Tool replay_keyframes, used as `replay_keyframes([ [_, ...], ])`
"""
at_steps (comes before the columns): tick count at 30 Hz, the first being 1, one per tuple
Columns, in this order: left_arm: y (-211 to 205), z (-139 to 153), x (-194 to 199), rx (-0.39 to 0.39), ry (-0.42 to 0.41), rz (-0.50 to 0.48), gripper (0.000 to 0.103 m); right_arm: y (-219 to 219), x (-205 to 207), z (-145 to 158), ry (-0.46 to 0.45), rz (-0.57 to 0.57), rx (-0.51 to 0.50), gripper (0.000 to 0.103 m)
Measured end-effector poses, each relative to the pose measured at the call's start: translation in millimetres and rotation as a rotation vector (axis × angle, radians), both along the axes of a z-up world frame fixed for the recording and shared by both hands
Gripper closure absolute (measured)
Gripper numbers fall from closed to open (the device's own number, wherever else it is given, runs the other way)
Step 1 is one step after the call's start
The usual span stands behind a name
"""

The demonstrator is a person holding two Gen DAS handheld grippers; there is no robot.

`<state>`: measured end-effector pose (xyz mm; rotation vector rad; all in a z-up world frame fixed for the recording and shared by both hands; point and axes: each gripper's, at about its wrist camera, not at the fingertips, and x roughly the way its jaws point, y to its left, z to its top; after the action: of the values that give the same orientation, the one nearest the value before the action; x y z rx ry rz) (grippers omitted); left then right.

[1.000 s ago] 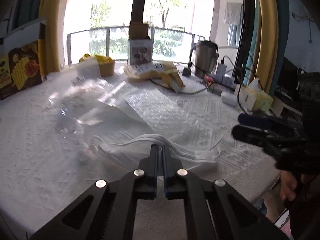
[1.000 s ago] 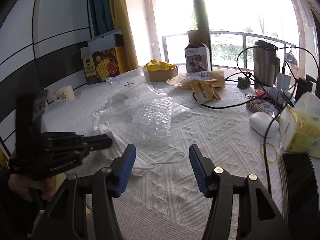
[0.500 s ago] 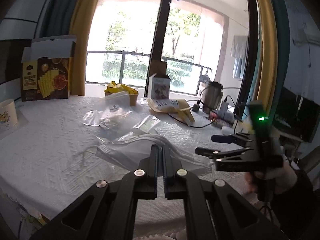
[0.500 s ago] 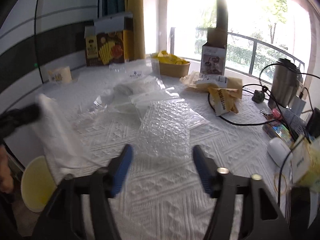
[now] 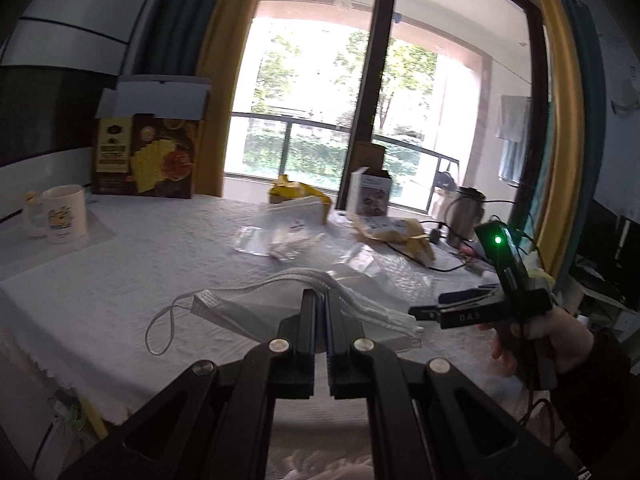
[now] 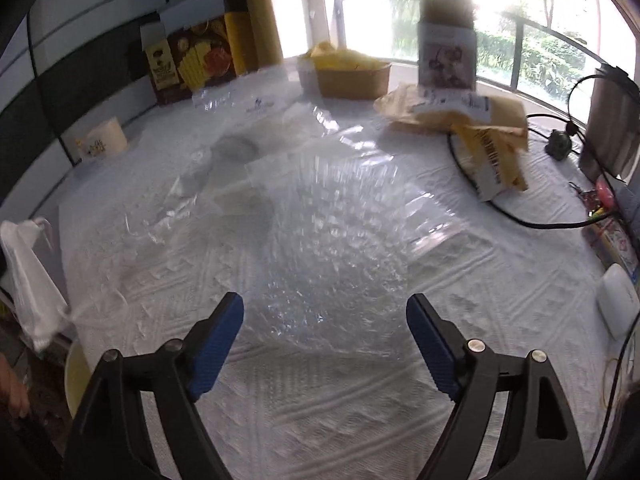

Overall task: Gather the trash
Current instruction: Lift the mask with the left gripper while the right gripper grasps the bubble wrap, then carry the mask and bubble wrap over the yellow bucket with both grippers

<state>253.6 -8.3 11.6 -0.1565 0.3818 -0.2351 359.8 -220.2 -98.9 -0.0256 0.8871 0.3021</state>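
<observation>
My left gripper is shut on a stack of white face masks, held above the white tablecloth with an ear loop dangling. The same masks hang at the left edge of the right wrist view, above a pale yellow bin beside the table. My right gripper hovers over a sheet of bubble wrap; its jaws are opening and nothing is between them. In the left wrist view the right gripper shows in a person's hand.
Clear plastic bags lie behind the bubble wrap. A yellow mailer, black cable, steel tumbler and white mouse crowd the right. A mug, snack box and cardboard tray stand at the back.
The left gripper has lifted the masks off the table and carried them left past its edge. The right gripper has moved forward over the bubble wrap and its jaws have widened.
</observation>
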Motion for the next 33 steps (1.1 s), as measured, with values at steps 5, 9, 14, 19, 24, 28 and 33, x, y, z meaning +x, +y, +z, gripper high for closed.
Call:
replay_keyframes([
  [5, 14, -4, -3, -0.012, 0.005, 0.019, 0.099, 12, 4, -3, 0.008, 0.0, -0.052, 0.016],
  [9, 19, -5, -6, -0.015, 0.003, 0.018, 0.099, 5, 3, -2, -0.002, -0.027, -0.038, 0.017],
  [14, 21, -3, -14, -0.013, -0.005, 0.017, 0.099, -1, 1, -1, -0.015, -0.025, -0.005, 0.056],
  [19, 22, 1, -25, -0.002, -0.009, 0.025, 0.099, -3, -10, 5, -0.072, -0.037, -0.001, 0.087],
  [24, 22, 7, -39, 0.017, -0.017, 0.041, 0.099, 1, -31, 16, -0.158, -0.037, -0.023, 0.088],
  [28, 20, 10, -51, 0.032, -0.018, 0.051, 0.099, 2, -52, 23, -0.194, -0.028, -0.016, 0.088],
  [33, 18, 13, -65, 0.049, -0.013, 0.063, 0.099, 1, -79, 34, -0.227, -0.005, 0.02, 0.088],
])
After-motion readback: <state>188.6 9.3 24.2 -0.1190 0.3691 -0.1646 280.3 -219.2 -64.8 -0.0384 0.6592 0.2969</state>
